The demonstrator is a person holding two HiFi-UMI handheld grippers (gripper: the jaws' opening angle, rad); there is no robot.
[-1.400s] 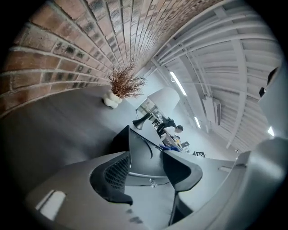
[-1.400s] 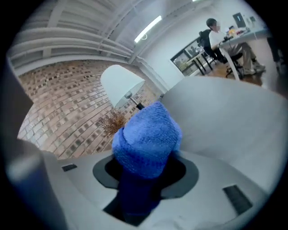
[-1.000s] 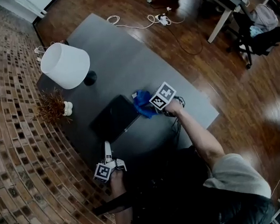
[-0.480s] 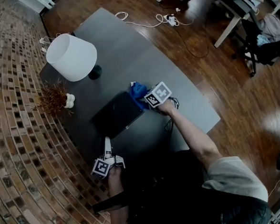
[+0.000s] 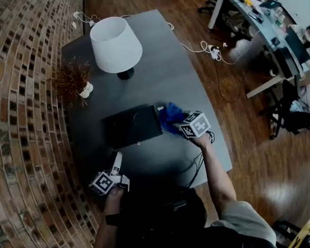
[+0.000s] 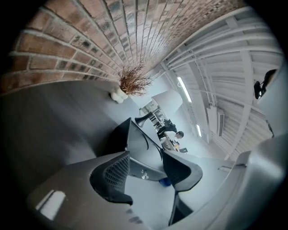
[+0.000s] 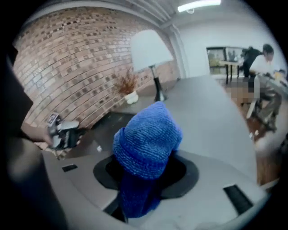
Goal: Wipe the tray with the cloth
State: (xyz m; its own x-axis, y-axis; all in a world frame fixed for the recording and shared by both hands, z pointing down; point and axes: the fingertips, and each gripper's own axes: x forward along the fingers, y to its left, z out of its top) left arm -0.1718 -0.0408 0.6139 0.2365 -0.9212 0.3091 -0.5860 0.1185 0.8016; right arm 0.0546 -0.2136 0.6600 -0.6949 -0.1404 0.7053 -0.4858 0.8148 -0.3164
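Pinching the blue cloth [image 5: 170, 116], the right gripper [image 7: 146, 170] has its jaws squeezed on it, w/ the cloth bunched up & sticking out past them. The cloth sits just beside the right edge of the black tray [image 5: 133, 126], which lies flat on the gray table [image 5: 161, 67]. The left gripper [image 6: 146, 161] is nr the tray's close edge, jaws apart, nothing btwn the pads. A white lamp [image 5: 115, 43] & a dry plant [image 5: 71, 79] stand at the table's far end, by the brick wall [image 5: 21, 103].
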